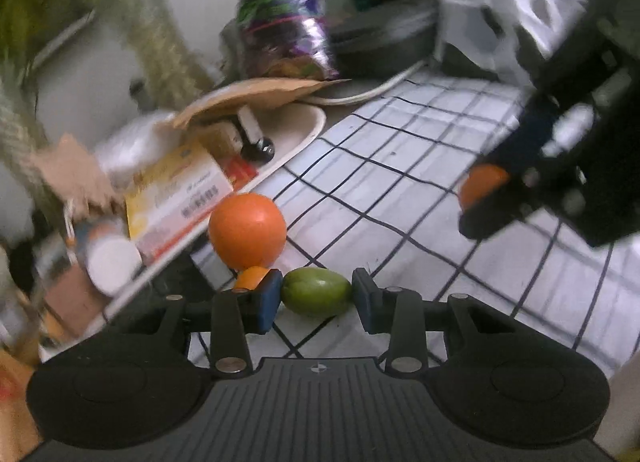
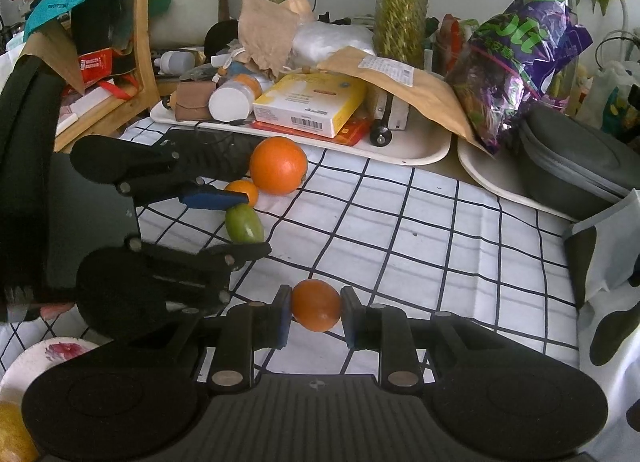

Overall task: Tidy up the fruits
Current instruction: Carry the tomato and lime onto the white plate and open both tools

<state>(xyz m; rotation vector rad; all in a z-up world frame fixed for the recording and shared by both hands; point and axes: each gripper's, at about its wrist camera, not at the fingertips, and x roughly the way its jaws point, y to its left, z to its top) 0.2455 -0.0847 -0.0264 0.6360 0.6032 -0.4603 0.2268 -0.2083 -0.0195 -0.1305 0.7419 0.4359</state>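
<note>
checkered black-and-white cloth covers the table, with clutter heaped along its far edge.

nearest in the right wrist view, the right gripper is clamped on a small orange, blue pads pressing both sides of it. at the lower left corner sit a floral plate and part of a yellow fruit.

further out on the left, the left gripper is turned on its side over the cloth, its pads pinching a green fruit at each end. just beyond its upper finger lies a small tangerine, touching or nearly touching a large orange behind it.

farther back, a white tray holds a yellow box, a white-capped bottle on its side and a brown paper envelope. beside it a purple foil bag leans over a grey zip case on a second tray. plant stalks rise behind.
</note>
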